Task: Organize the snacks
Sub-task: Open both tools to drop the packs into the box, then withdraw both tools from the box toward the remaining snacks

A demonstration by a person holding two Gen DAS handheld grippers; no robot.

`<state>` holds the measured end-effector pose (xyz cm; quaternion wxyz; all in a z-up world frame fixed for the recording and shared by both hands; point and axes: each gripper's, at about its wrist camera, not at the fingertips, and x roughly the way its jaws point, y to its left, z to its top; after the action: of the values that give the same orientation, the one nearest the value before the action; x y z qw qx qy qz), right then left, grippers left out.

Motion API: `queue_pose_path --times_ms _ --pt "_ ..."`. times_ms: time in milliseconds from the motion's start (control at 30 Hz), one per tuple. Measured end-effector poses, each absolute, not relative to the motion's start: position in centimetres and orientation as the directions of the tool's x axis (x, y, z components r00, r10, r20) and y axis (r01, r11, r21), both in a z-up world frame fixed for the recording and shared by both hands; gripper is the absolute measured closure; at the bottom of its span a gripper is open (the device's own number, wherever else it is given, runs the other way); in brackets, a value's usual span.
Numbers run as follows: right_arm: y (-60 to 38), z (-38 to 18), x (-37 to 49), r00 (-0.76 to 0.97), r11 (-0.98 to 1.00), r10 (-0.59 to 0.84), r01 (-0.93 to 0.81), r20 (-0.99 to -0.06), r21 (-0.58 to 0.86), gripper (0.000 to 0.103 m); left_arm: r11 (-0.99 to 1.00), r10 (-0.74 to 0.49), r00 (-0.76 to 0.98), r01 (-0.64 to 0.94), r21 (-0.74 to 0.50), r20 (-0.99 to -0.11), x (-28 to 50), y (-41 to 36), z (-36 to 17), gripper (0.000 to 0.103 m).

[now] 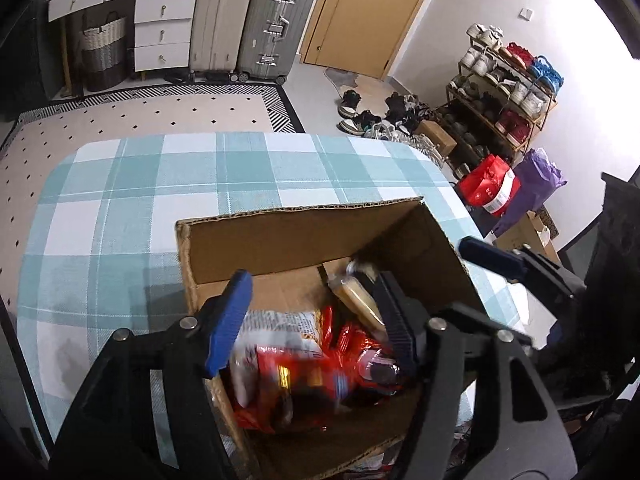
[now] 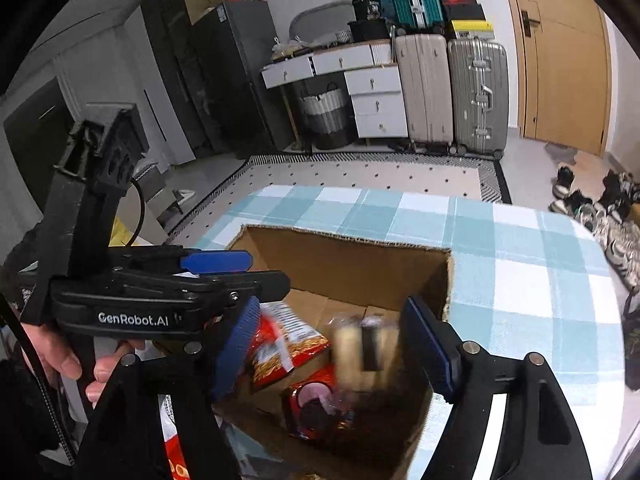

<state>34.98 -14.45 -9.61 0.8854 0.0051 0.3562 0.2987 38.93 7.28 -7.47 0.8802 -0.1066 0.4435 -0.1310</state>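
Observation:
An open cardboard box (image 1: 280, 240) (image 2: 348, 256) stands on the blue plaid tablecloth (image 1: 132, 200) (image 2: 520, 256). Inside lie red snack bags (image 1: 316, 376) (image 2: 280, 344) and a clear pack of tan biscuits (image 1: 356, 296), which is blurred in the right wrist view (image 2: 360, 344). My left gripper (image 1: 312, 320) is open over the box with a red and white bag between its fingers, and I cannot tell if it touches. My right gripper (image 2: 340, 348) is open above the box, and the blurred biscuit pack sits between its fingers. The left gripper shows at the left of the right wrist view (image 2: 216, 272).
Beyond the table are a patterned rug (image 1: 160, 112), two suitcases (image 1: 256, 20), white drawers (image 1: 160, 32) and a wooden door (image 1: 368, 12). A shoe rack (image 1: 504, 92) and red and purple bags (image 1: 492, 184) stand to the right.

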Motion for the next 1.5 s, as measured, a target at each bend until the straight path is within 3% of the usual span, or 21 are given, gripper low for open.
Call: queue_pose_path --times_ms 533,833,933,1200,1367,1500 --pt "-17.3 -4.8 29.6 0.639 0.836 0.531 -0.502 -0.557 0.221 0.016 0.97 -0.233 0.637 0.1 -0.221 -0.735 32.0 7.2 -3.6 0.037" --pt "-17.0 -1.5 24.4 0.665 0.825 0.548 -0.53 -0.508 0.196 0.012 0.989 -0.124 0.693 0.028 -0.146 -0.71 26.7 7.5 -0.4 0.022" --pt "-17.1 -0.8 22.7 0.67 0.821 0.555 -0.538 -0.493 0.192 0.01 0.991 -0.106 0.71 0.02 -0.131 -0.696 24.7 7.5 0.6 0.021" --pt "-17.6 -0.3 18.1 0.686 0.824 0.549 -0.538 -0.477 0.175 0.01 0.994 -0.089 0.732 0.018 -0.111 -0.675 19.4 6.5 2.1 0.014" --pt "-18.7 -0.5 15.5 0.705 0.839 0.536 -0.507 -0.464 0.197 0.009 0.995 -0.072 0.757 0.007 -0.102 -0.65 16.1 5.8 2.8 0.002" --pt "-19.8 -0.8 13.5 0.718 0.848 0.525 -0.49 -0.457 0.204 0.008 0.995 -0.066 0.773 0.001 -0.102 -0.631 13.1 5.5 3.0 0.001"
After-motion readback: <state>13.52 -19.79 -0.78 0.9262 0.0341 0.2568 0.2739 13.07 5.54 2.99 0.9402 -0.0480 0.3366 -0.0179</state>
